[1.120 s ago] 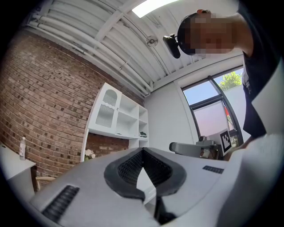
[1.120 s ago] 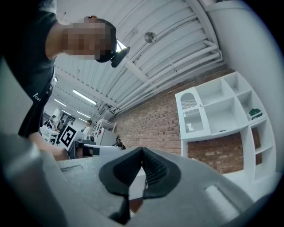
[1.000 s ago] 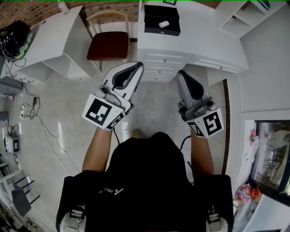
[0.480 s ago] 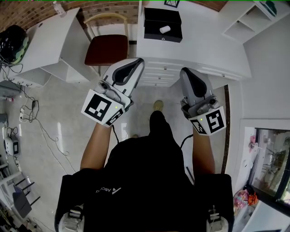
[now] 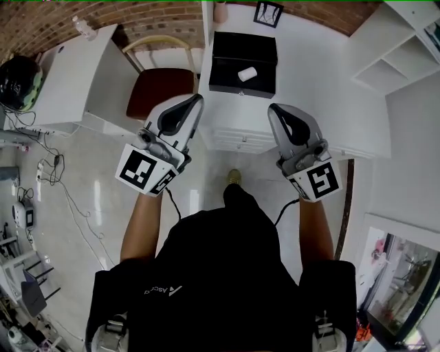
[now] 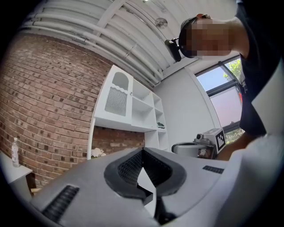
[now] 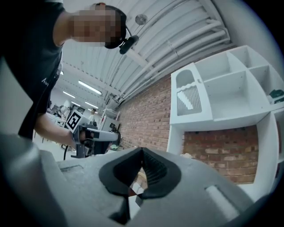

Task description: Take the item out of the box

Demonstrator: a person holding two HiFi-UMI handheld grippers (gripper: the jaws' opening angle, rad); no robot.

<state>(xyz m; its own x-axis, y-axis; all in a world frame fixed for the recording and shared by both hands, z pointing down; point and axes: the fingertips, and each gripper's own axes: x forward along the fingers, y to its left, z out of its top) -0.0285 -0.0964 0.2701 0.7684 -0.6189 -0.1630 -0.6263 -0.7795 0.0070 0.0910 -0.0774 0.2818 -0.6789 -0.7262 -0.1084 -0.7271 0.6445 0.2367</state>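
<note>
Left gripper [image 5: 198, 100], right gripper [image 5: 273, 110]: jaws together, empty. Small white cylinder [image 5: 247, 73] in black rectangular box [image 5: 227, 53]: I judge light, rollable; pinch mid-body.

The white item [image 5: 247, 73] in the black box [image 5: 240, 47] is showing too small to tell what it is. The left gripper [image 5: 195, 100] is covering the near corner of the red chair [image 5: 157, 89]. The top edge is cutting off a small black frame [image 5: 268, 12]. The person's body [image 5: 227, 275] is hiding the legs, leaving one shoe [image 5: 234, 177] showing.
</note>
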